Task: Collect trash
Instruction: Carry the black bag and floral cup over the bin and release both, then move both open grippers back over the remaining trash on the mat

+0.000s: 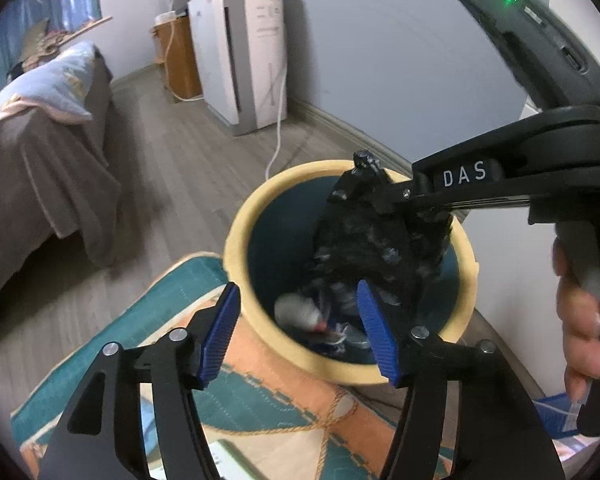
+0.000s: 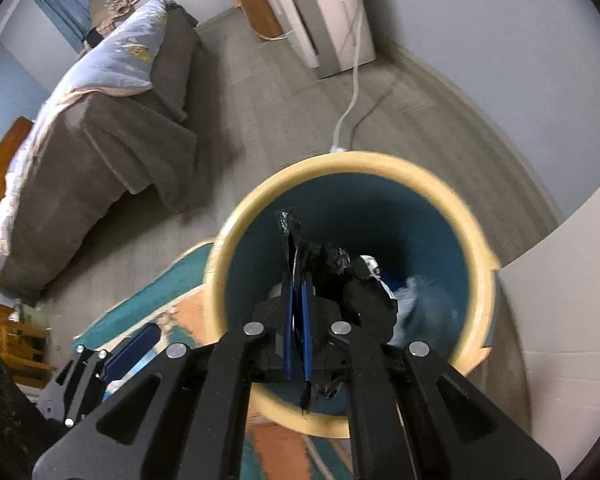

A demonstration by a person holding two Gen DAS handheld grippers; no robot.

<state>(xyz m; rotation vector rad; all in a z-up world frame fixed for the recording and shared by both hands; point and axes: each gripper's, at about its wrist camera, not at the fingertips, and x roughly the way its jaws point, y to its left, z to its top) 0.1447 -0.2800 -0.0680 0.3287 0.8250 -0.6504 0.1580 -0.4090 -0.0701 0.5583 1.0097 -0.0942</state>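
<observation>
Right hand-held gripper has its blue pads pressed together on a crumpled black plastic bag, pinching the bag's neck so the bulk hangs just inside the mouth of a trash bin. Left hand-held gripper has its jaws spread wide with nothing between them, poised over the near rim of the same bin. A person's hand grips the right tool's handle at the edge of the left wrist view. Inside the bin, which has a cream rim and dark teal inner wall, lie blurred pieces of trash, pale and bluish. Beneath the bin's near side is a teal and orange rug on a grey wood floor. Farther off stand a bed with a brown cover and a white appliance against the wall.
</observation>
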